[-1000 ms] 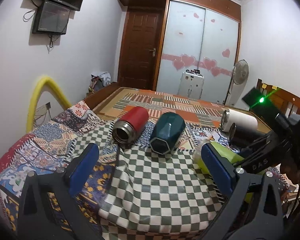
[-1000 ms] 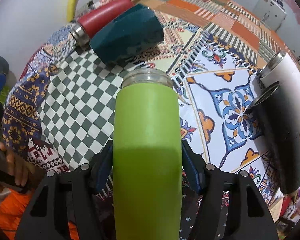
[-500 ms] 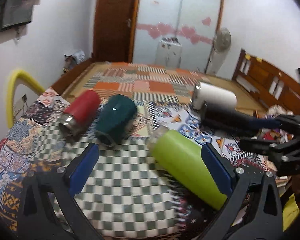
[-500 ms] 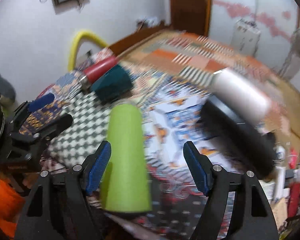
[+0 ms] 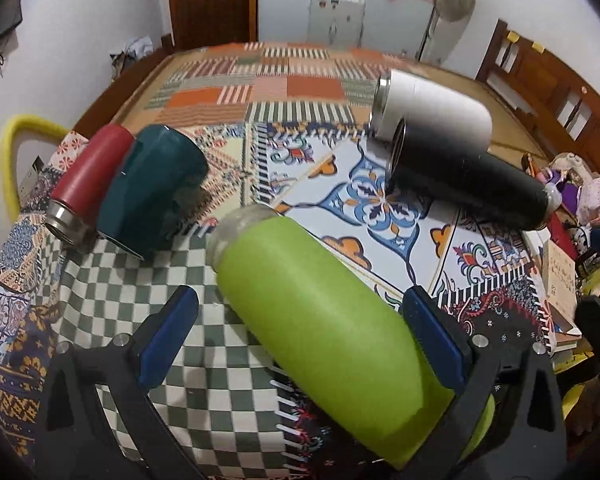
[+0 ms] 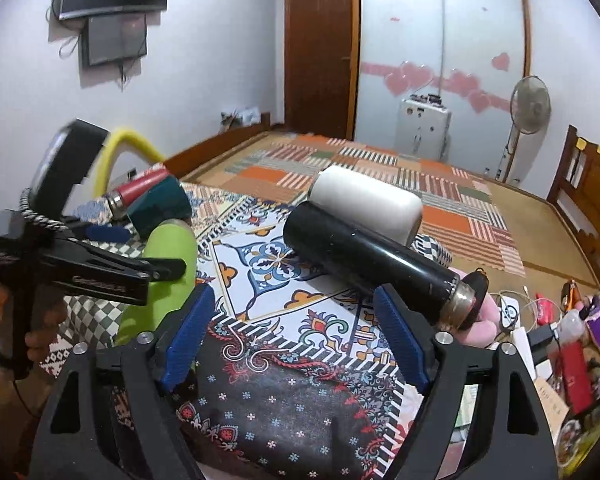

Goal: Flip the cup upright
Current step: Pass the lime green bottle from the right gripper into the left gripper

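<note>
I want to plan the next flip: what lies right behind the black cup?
The white cup lies on its side directly behind the black cup, parallel and pressed against it. The patterned bedspread extends beyond. The contact line underneath is hidden.

The lime-green cylindrical cup [image 5: 324, 320] has a matt, faintly grainy skin and a dull bare-metal rim. The dark teal faceted cup [image 5: 156, 188] is glossy. The red cup [image 5: 88, 176] ends in brushed steel. The patterned cloth bedspread [image 5: 364, 200] looks soft and matt.
</note>
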Tool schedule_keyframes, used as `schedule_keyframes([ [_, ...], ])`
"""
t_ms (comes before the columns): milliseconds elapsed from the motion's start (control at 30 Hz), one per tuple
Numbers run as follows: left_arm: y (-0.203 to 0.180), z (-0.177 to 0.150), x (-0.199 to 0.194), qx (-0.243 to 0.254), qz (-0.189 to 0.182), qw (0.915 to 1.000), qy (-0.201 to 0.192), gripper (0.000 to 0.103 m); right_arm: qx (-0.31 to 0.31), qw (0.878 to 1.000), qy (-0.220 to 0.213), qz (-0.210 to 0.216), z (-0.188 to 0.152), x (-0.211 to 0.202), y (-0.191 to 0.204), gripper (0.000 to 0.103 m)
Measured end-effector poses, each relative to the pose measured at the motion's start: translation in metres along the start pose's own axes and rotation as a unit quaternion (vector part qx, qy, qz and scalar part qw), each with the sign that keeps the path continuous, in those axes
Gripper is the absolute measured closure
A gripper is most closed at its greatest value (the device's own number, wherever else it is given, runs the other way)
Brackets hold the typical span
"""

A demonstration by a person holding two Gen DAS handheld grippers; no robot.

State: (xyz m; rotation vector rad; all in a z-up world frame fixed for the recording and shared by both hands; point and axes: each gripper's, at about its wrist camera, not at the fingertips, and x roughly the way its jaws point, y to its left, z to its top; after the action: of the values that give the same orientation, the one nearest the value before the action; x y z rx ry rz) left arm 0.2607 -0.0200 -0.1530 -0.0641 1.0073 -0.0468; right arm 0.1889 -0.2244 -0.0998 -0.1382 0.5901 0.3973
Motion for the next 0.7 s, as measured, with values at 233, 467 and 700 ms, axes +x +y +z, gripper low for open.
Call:
schedule_keyframes([
  [233,-0.006,0.010,0.025,0.003,-0.012,0.9988,0.047,0.002,0.035,0.999,-0.022,0.018,-0.009,-0.001,-0.014,0.022],
  [467,-0.009,0.031,0.050,0.021,-0.039,0.9939,0.101,0.028,0.059,0.997,-0.032,0.028,-0.017,-0.001,-0.020,0.022],
  [700,-0.012,0.034,0.048,0.052,-0.032,0.9927,0.104,0.035,0.057,0.997,-0.044,0.019,-0.020,-0.005,-0.015,0.022],
])
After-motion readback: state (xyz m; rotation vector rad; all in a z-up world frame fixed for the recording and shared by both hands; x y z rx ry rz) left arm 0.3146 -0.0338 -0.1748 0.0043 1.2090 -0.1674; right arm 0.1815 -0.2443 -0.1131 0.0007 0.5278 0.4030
